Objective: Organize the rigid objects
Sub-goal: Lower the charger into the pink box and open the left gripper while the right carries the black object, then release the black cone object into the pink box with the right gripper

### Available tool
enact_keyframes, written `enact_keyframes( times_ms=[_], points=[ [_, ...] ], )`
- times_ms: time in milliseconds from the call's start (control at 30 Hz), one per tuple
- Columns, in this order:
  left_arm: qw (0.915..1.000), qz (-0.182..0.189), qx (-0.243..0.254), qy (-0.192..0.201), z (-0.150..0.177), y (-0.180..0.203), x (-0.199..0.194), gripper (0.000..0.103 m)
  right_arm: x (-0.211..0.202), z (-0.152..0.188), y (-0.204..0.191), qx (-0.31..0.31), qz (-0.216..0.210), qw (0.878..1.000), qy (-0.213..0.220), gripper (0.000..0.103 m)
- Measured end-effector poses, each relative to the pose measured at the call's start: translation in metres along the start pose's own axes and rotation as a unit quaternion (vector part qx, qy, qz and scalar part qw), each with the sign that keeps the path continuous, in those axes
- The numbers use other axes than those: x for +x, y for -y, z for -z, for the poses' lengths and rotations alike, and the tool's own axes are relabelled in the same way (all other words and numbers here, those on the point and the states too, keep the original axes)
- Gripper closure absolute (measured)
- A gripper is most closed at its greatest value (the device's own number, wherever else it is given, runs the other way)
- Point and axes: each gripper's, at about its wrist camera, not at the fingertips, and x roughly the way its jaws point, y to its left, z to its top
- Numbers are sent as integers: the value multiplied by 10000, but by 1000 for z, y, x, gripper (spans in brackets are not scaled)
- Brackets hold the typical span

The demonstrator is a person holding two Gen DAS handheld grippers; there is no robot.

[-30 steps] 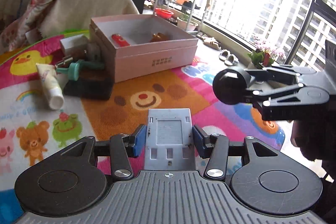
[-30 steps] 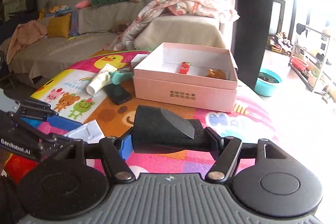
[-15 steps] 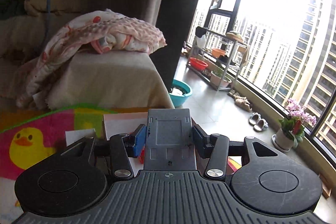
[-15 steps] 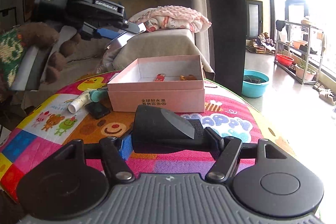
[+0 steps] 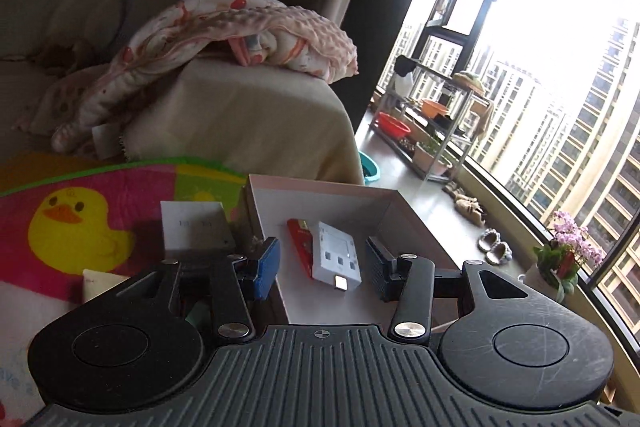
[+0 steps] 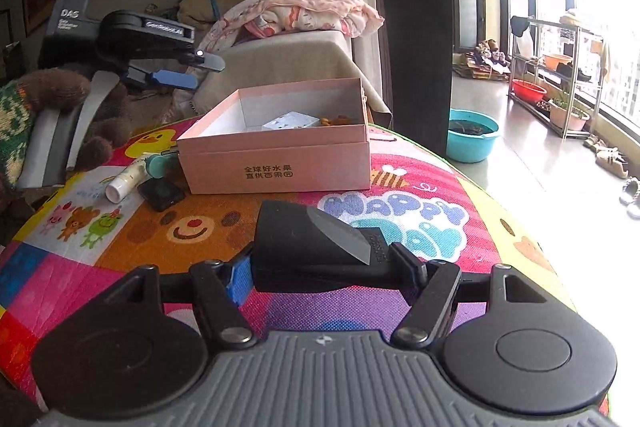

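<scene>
While the colourful cartoon play mat point(image 6: 400, 227) spreads over the table and takes up most of the right wrist view, a beige sofa point(image 5: 248, 123) draped with a pink bumpy blanket point(image 5: 256, 35) stands behind it, and tall windows point(image 5: 560, 131) show apartment towers outside. On the mat sits the open pink box point(image 6: 280, 163), printed characters on its front wall. Over the box hangs the left gripper point(image 5: 322, 265), its blue-padded fingers point(image 5: 266, 263) spread wide and touching nothing; the near wall of the box lies just under them. Directly below that gap, on the box floor, lies the white power adapter point(image 5: 336, 259), flat and slightly askew, with a red lighter point(image 5: 302, 243) touching its left edge. From the right wrist view the adapter shows as a white block point(image 6: 292, 121) near the back of the box, beside a small brown item point(image 6: 338, 121) too blurred to identify. The right gripper point(image 6: 326, 267) is held low over the mat in front of the box, its fingers point(image 6: 240, 277) clamped on a black wedge-shaped object point(image 6: 316, 247) with a grey slanted face. Left of the box on the mat lie a white tube point(image 6: 126, 179), a teal-headed item point(image 6: 158, 163) just beside it, and a small black case point(image 6: 162, 193). A white card box point(image 5: 194, 227) rests against the outer left wall of the pink box. On the floor by the window stand a teal basin point(image 6: 472, 139) and a metal shelf rack point(image 6: 560, 79), with a potted pink flower point(image 5: 568, 255) near the glass.
</scene>
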Motion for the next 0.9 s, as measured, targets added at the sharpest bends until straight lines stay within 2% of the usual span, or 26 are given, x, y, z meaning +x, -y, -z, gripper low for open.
enact_keyframes(
  times_ms=[167,300,433,533,600,700,900],
  points=[
    [9988,-27,405,-286,48,-16,-46,52,8,-18,-6,-97,5,10000,-9,34],
    [9963,-277,706,-405,75,-29,-72,52,13,-61,-21,-379,-79,9984,400,34],
    [9968,-305,523,-531,85,-45,-80,52,35,-117,-40,-430,-207,9965,680,34],
    [9969,-386,416,-545,86,-53,-81,52,62,-151,-49,-173,-566,9967,549,34],
    [9969,-453,333,-545,87,-58,-83,52,78,-160,-55,-40,-614,9974,369,34],
    [9965,-563,246,-570,91,-67,-83,52,89,-148,-62,-18,-535,9982,259,32],
    [9949,-755,56,-668,97,-81,-79,52,96,-72,-64,-407,-287,9980,-392,32]
  ],
)
